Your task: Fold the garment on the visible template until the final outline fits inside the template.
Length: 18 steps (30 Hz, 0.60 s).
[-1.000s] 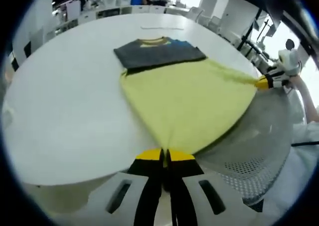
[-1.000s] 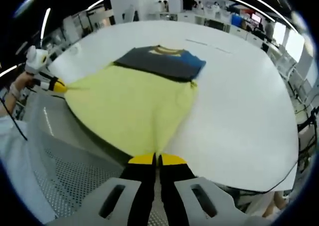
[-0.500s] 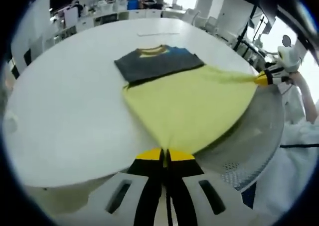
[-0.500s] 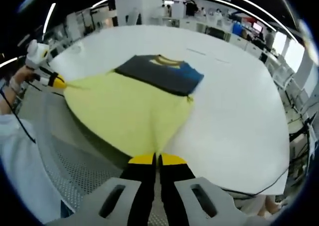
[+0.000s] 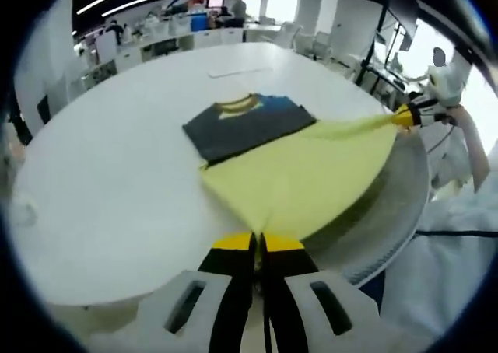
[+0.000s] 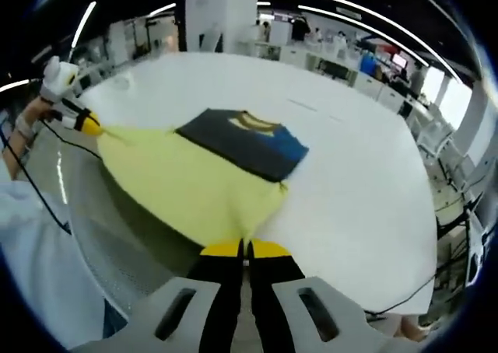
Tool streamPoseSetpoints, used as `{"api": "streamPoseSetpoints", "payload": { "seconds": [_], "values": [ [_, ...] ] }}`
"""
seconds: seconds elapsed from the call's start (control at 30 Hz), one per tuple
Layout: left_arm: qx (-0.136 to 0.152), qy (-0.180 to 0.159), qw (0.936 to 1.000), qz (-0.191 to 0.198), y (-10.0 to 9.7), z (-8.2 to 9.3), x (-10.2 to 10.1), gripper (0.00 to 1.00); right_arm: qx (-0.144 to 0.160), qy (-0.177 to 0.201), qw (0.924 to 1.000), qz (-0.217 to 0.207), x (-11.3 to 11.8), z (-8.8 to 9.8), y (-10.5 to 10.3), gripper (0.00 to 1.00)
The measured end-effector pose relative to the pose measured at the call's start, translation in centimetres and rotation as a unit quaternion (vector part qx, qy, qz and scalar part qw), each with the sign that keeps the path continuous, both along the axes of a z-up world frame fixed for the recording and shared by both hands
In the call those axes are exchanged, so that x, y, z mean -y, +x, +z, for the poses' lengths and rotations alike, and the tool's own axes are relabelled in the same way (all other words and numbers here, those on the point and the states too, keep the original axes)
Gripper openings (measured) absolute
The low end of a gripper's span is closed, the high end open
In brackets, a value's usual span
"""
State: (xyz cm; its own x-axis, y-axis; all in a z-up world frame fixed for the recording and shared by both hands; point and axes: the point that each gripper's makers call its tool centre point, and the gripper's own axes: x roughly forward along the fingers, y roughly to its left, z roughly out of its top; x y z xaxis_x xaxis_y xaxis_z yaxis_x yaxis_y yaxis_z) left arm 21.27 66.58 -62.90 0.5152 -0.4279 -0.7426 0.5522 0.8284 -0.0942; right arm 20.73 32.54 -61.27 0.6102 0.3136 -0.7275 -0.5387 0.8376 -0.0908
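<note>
A T-shirt lies on the round white table (image 5: 109,182), its dark grey and blue upper part (image 5: 245,124) flat and its collar pointing away. The yellow lower part (image 5: 303,174) is stretched off the table toward me. My left gripper (image 5: 258,240) is shut on one hem corner. My right gripper (image 5: 405,117) enters from the right, pinching the other corner. In the right gripper view, my right gripper (image 6: 246,248) is shut on the yellow fabric (image 6: 194,182), and the left gripper (image 6: 85,121) holds the far corner at the left. The dark part (image 6: 241,139) rests on the table (image 6: 366,205).
Thin line marks (image 5: 237,71) lie on the table beyond the collar, also visible as line marks (image 6: 311,108). A grey mesh surface (image 6: 109,244) curves below the table edge. A white sleeve (image 5: 459,244) is close on the right. Desks and chairs fill the room behind.
Both cameras have risen and drawn back from the table. The yellow hem stays stretched between the two shut grippers and now hangs higher; the dark part has not moved.
</note>
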Motion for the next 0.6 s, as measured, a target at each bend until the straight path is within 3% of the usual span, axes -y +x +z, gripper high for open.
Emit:
{"api": "streamPoseSetpoints", "payload": {
  "seconds": [0.4, 0.6],
  "values": [
    [0.051, -0.019, 0.9985, -0.005, 0.5, 3.8, -0.2, 0.00, 0.053, 0.011, 0.9985, -0.010, 0.1, 3.6, 0.4, 0.03],
    [0.076, -0.053, 0.9957, -0.005, 0.7, 5.7, -0.2, 0.00, 0.074, 0.012, 0.9971, -0.012, 0.3, 5.0, 0.7, 0.03]
  ]
}}
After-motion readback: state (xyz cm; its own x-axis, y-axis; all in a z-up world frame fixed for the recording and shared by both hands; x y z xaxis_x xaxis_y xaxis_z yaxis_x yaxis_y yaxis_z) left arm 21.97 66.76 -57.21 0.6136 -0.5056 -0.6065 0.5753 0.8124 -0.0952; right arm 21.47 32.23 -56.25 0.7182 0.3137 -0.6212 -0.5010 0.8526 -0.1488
